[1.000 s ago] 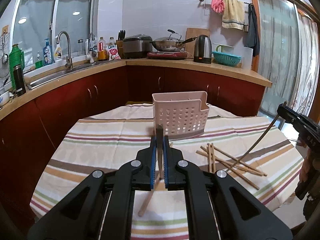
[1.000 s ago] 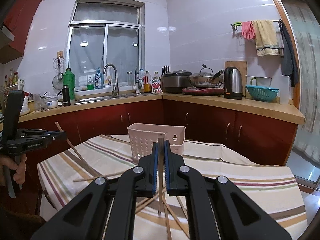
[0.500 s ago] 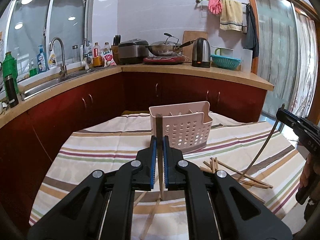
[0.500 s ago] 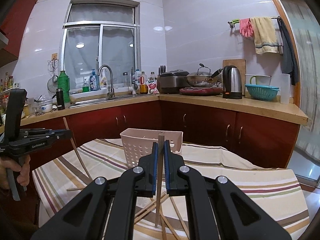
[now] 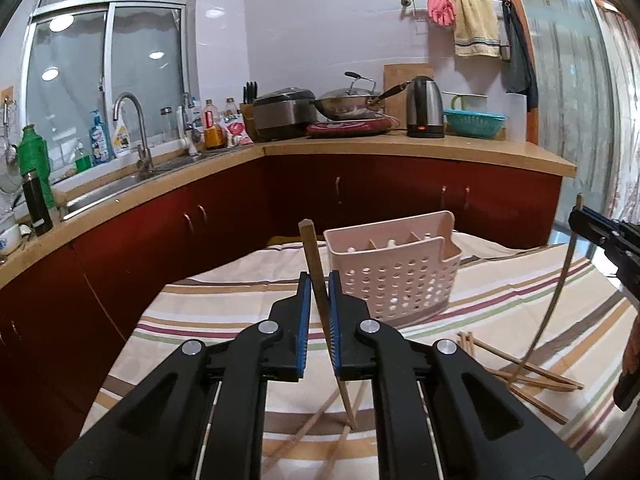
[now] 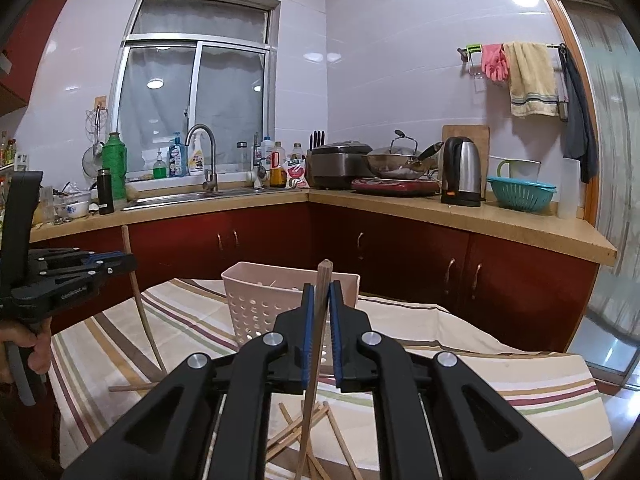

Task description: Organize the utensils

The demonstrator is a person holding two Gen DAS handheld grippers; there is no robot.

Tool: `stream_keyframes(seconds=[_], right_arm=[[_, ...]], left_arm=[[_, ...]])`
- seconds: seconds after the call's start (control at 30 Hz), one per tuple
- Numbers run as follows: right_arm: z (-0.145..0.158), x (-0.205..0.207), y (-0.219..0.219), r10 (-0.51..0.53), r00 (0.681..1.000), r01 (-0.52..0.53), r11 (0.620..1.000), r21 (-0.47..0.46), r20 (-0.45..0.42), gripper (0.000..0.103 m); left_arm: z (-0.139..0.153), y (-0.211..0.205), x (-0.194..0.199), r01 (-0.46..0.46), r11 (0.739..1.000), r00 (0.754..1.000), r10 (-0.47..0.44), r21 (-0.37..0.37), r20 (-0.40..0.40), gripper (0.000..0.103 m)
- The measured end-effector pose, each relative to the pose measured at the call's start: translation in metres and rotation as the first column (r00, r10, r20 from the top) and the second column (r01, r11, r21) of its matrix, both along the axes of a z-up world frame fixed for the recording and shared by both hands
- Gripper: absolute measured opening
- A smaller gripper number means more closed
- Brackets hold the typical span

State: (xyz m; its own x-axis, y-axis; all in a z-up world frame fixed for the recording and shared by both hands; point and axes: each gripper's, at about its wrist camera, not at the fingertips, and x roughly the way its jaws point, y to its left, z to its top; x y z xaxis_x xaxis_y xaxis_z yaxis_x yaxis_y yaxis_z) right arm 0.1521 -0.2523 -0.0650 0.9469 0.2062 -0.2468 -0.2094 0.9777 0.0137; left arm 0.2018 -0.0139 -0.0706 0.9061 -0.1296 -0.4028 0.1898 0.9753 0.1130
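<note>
A pink perforated utensil basket (image 5: 392, 280) (image 6: 256, 304) stands on the striped tablecloth (image 5: 224, 304). My left gripper (image 5: 319, 276) is just in front of the basket's left end. Its jaws are opening, and a wooden chopstick (image 5: 314, 252) leans slanted and loose between them, its lower tip down near the cloth. My right gripper (image 6: 320, 286) is shut on another chopstick (image 6: 324, 280), close to the basket's right side. Each gripper shows in the other's view, the left gripper (image 6: 120, 258) and the right gripper (image 5: 576, 216). Several loose chopsticks (image 5: 532, 376) (image 6: 304, 428) lie on the cloth.
Red cabinets under a wooden counter (image 5: 400, 148) wrap around behind the table, with a sink, bottles, a wok and a kettle on top. A person's hand (image 6: 24, 344) holds the left gripper's handle. A glass door (image 5: 568, 100) is on the right.
Both grippers have come closer to the basket, which now looks larger. The chopstick in the left gripper has tipped from upright to slanted as the gap between the pads widened.
</note>
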Motion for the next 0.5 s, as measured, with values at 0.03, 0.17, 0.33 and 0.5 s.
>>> stream_keyframes(seconds=[0.03, 0.17, 0.33, 0.5], right_arm=[[0.000, 0.000, 0.001, 0.002, 1.000, -0.002, 1.000, 0.002, -0.001, 0.008], [0.007, -0.008, 0.001, 0.010, 1.000, -0.011, 1.000, 0.007, 0.013, 0.008], [0.023, -0.017, -0.002, 0.016, 0.999, -0.017, 1.000, 0.024, 0.048, 0.008], [0.031, -0.018, -0.007, 0.022, 0.998, -0.026, 0.997, 0.068, 0.054, 0.008]], left_arm=[[0.000, 0.000, 0.000, 0.000, 1.000, 1.000, 0.000, -0.002, 0.003, 0.010], [0.005, 0.000, -0.006, 0.009, 0.999, 1.000, -0.008, -0.031, 0.009, 0.008], [0.019, 0.002, -0.020, 0.027, 0.998, 0.999, -0.025, -0.063, 0.034, 0.007], [0.029, 0.001, -0.025, 0.040, 0.996, 0.998, -0.036, -0.084, 0.049, 0.007]])
